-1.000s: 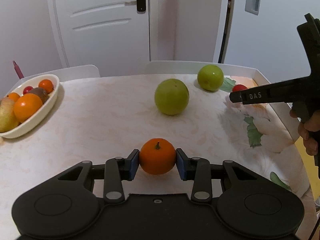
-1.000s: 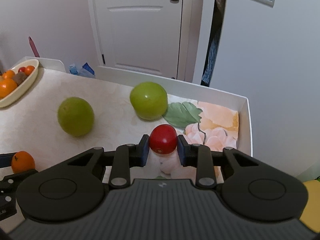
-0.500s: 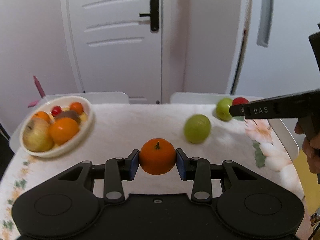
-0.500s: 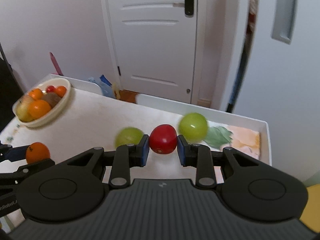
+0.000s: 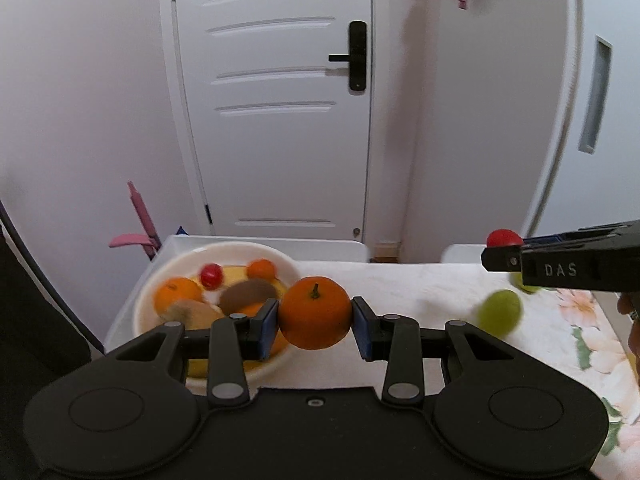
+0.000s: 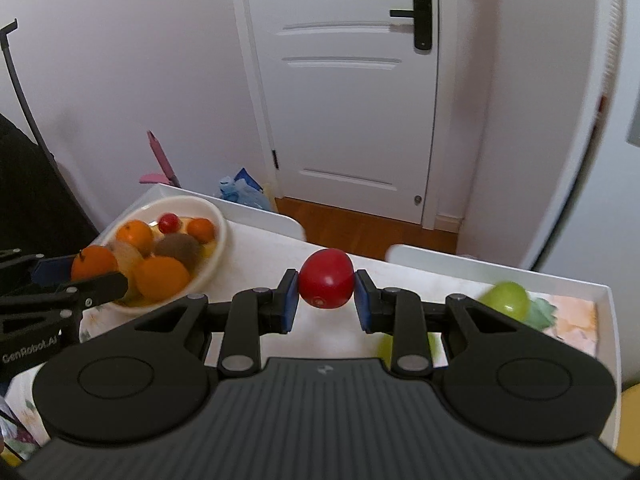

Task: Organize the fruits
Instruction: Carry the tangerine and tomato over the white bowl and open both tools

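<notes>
My left gripper (image 5: 315, 323) is shut on an orange mandarin (image 5: 315, 313), held above the table beside the white fruit bowl (image 5: 158, 284). My right gripper (image 6: 326, 300) is shut on a small red tomato (image 6: 326, 284), raised over the table's middle. The bowl (image 6: 218, 254) holds oranges, a kiwi, a pear and a small tomato. Two green apples lie on the table: one (image 5: 500, 312) in the open, one (image 6: 505, 300) near the far right corner. In the right wrist view the left gripper (image 6: 90, 276) with its mandarin (image 6: 94, 263) hangs at the bowl's near rim.
The white table (image 6: 440, 280) has a raised rim and a flower-print cloth (image 5: 592, 344). A white door (image 5: 280, 120) and walls stand behind. A pink object (image 5: 138, 224) leans by the wall left of the table. A hand (image 5: 632, 320) shows at the right edge.
Both grippers rose and swung left toward the bowl, each keeping its fruit. The bowl now sits close by the left gripper; the green apples have slid to the right of both views.
</notes>
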